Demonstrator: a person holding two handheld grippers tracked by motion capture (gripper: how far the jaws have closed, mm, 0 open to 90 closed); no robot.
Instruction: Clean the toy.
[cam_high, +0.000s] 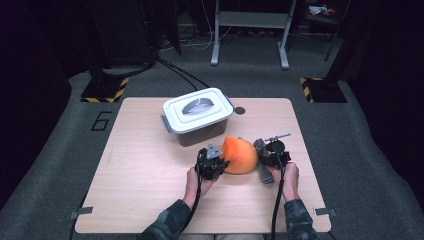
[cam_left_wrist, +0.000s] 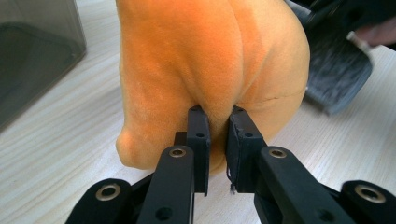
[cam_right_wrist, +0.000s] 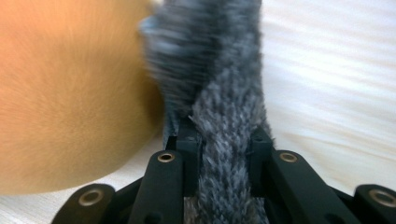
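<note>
A person at a wooden tabletop (cam_high: 145, 170) works an orange plush (cam_high: 239, 155) with a gripper in each hand. All places here are given relative to the plush, which lies near the middle of the tabletop.

On its left side, the left gripper (cam_high: 212, 162) touches it. In the left gripper view, its fingers (cam_left_wrist: 200, 135) are nearly closed, pinching a fold of the orange fabric between them.

On its right side, the right gripper (cam_high: 272, 152) holds a grey furry part (cam_right_wrist: 229, 126) that lies against the plush. In the right gripper view the fingers are closed on this grey strip, which runs up between them.

The step in hand looks like getting a two-sided hold on the toy. The next move probably calls for lifting both grippers together so neither pinch slips.

Behind the plush and slightly left stands a grey bin (cam_high: 199, 116), close to it but seemingly not touching. Its white lid (cam_high: 197, 107) is shut, with the handle folded flat, so whether anything is inside cannot be told. If the plush belongs there, the lid would need opening first.
</note>
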